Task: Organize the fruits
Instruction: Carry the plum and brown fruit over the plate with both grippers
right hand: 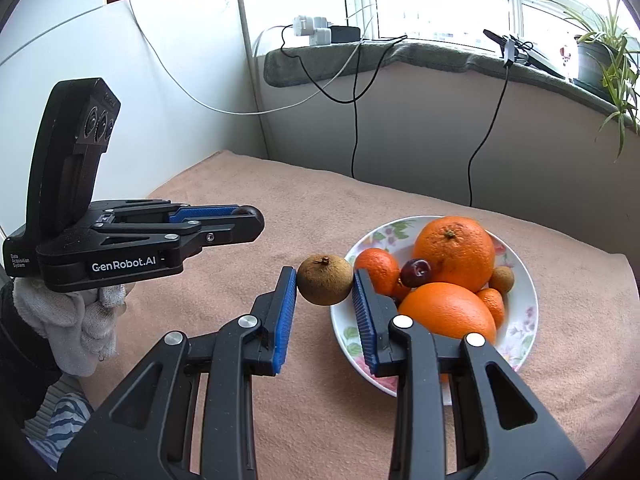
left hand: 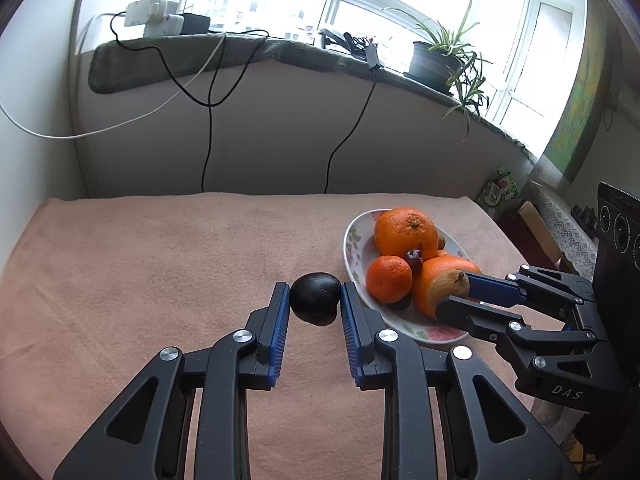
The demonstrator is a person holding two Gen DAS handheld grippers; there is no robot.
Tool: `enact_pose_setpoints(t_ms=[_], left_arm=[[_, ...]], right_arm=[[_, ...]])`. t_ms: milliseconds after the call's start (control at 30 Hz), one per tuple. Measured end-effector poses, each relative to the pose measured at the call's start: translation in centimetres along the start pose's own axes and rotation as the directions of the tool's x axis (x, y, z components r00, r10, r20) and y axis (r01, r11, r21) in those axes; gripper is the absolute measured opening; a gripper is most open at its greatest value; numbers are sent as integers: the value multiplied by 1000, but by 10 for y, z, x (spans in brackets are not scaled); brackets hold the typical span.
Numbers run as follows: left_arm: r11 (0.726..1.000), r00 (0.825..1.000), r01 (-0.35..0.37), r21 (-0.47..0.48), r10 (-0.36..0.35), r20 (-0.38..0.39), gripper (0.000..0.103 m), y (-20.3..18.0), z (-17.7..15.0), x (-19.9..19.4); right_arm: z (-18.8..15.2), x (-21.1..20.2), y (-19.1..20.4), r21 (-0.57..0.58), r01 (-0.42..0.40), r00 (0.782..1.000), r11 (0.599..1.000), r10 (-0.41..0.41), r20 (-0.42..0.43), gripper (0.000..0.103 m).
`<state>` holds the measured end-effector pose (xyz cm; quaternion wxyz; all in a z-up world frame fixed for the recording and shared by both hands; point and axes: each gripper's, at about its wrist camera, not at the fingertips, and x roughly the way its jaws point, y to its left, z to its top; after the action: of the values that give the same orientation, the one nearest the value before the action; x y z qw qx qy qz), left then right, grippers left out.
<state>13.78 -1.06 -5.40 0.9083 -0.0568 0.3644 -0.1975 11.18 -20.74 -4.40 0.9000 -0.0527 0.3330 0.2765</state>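
My left gripper [left hand: 315, 298] is shut on a dark, almost black round fruit [left hand: 315, 298], held above the pink cloth just left of the plate. My right gripper [right hand: 325, 285] is shut on a brown rough-skinned fruit [right hand: 325, 285] at the plate's left rim; that brown fruit [left hand: 449, 289] also shows in the left wrist view in front of the oranges. The flowered white plate [right hand: 520, 316] holds two big oranges [right hand: 454, 252], smaller tangerines [right hand: 377, 270], a dark red cherry-like fruit [right hand: 416, 272] and a small brown fruit [right hand: 501, 279]. The left gripper [right hand: 250, 216] appears at the left in the right wrist view.
A pink cloth [left hand: 180, 260] covers the table up to a grey wall with hanging black cables [left hand: 208, 140]. A potted plant [left hand: 440, 60] and chargers sit on the windowsill. A gloved hand [right hand: 76, 320] holds the left gripper. Boxes [left hand: 536, 232] stand beyond the table's right edge.
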Motion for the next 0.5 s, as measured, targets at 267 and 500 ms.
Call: enact_pose_setpoints(t_ms=[267,500], left_arm=[[999,1000,28,21,-28,9,24,-20,8,8],[998,999,39,41,-39,3,24,-35,14,18]], right_arm=[[-4,-14,-38,62,49,999,997,-50,19,30],[-6,-21,-60,96,79,996,992,-82,28,30]])
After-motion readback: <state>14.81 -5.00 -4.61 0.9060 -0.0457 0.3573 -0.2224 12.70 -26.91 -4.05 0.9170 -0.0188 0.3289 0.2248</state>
